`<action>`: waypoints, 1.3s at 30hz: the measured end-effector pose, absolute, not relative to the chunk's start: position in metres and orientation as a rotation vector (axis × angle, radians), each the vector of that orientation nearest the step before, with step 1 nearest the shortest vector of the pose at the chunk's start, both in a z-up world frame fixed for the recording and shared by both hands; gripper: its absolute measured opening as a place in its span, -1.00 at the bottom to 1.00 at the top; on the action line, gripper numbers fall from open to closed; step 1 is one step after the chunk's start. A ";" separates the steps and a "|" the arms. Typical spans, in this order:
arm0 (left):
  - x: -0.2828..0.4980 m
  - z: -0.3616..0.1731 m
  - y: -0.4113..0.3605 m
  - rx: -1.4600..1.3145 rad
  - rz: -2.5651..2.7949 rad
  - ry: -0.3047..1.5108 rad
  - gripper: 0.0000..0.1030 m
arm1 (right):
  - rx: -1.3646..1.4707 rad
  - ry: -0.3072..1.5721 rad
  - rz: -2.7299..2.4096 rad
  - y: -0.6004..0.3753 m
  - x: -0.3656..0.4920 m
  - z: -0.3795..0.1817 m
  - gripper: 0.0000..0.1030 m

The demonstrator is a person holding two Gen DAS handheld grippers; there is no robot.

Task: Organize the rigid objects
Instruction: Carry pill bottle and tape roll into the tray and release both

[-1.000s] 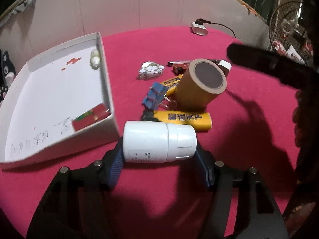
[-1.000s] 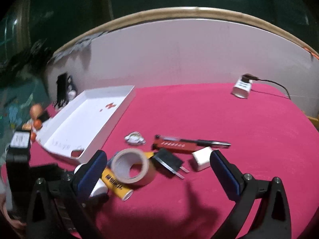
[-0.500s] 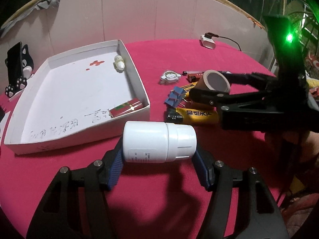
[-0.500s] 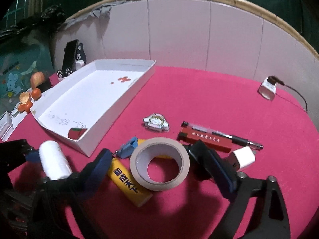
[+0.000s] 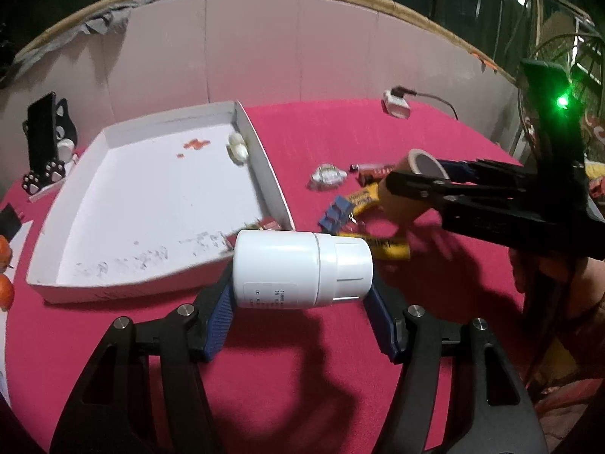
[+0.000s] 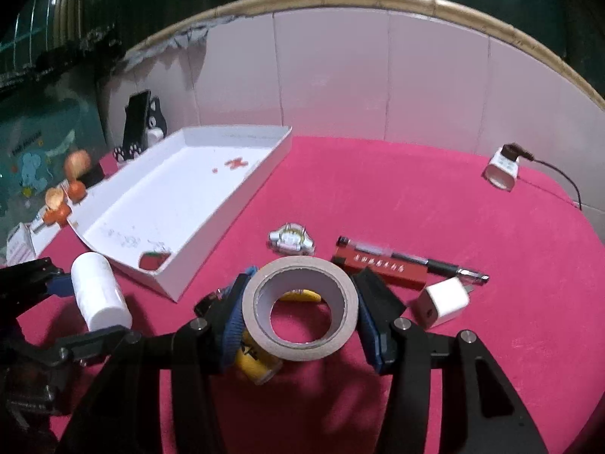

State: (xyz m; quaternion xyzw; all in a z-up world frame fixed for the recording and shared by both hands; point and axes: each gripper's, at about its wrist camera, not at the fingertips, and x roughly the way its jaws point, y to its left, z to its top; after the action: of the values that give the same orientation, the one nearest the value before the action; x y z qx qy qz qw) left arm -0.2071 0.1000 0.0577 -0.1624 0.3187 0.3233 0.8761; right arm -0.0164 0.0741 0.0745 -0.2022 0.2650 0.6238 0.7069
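From my left camera the white bottle (image 5: 302,268) hides the near right corner of the white tray (image 5: 264,159) and most of the red item lying there. My right gripper (image 5: 416,185) covers much of the tape roll (image 5: 419,189) and what lies behind it. From my right camera the tape roll (image 6: 300,308) covers most of the yellow tube (image 6: 257,363) and blue clips. Print on bottle label and tube too small to read. Tray scribbles blurred. Orange objects (image 5: 3,280) cut by left edge.

The left black two-finger gripper (image 5: 302,302) held its jaws clamped endwise on a white plastic bottle (image 5: 300,269); the right gripper (image 6: 300,316) had just been closing around a beige tape roll (image 6: 300,308), pads touching it.
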 end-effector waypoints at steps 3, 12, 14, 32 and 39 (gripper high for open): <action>-0.216 0.068 0.104 -0.336 0.701 0.632 0.22 | -0.415 0.558 1.400 0.067 -0.018 0.090 0.01; -0.243 0.093 0.119 -0.326 0.824 0.564 0.22 | -0.373 0.474 1.449 0.059 -0.031 0.122 0.01; -0.249 0.096 0.121 -0.325 0.846 0.553 0.22 | -0.373 0.465 1.455 0.059 -0.034 0.125 0.01; -0.285 0.111 0.134 -0.342 0.926 0.480 0.22 | -0.384 0.422 1.489 0.068 -0.054 0.144 0.01; -0.295 0.121 0.140 -0.328 0.948 0.453 0.22 | -0.390 0.382 1.510 0.075 -0.064 0.156 0.01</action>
State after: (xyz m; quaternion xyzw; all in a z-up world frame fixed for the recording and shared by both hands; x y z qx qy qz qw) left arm -0.2945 0.1403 0.1205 -0.1559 0.2150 0.4505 0.8524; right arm -0.0641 0.0754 0.1559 -0.1748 0.1712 0.6766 0.6945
